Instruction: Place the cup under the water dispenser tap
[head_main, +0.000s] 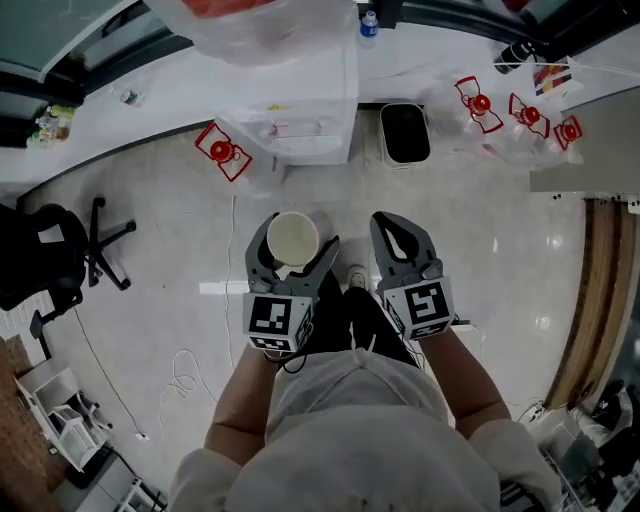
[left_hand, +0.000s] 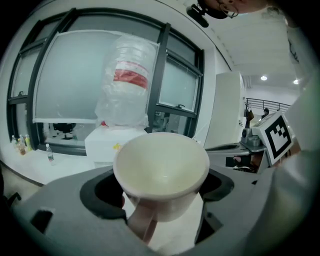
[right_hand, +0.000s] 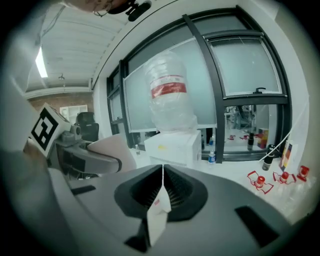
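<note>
A cream cup (head_main: 293, 238) with a handle sits upright between the jaws of my left gripper (head_main: 295, 242), which is shut on it; in the left gripper view the cup (left_hand: 161, 172) fills the middle and its handle points back toward the camera. My right gripper (head_main: 394, 226) hangs beside it on the right, shut on a small white paper packet (right_hand: 157, 215) with red print. Ahead stands the white water dispenser (head_main: 300, 120), topped by a bottle wrapped in clear plastic (right_hand: 170, 92). I cannot make out its tap. Both grippers are well short of the dispenser.
A black bin (head_main: 404, 132) stands right of the dispenser. Red-and-white items lie on the white counter at the left (head_main: 225, 152) and right (head_main: 480, 105). A black office chair (head_main: 50, 255) is at the far left, and cables trail on the floor.
</note>
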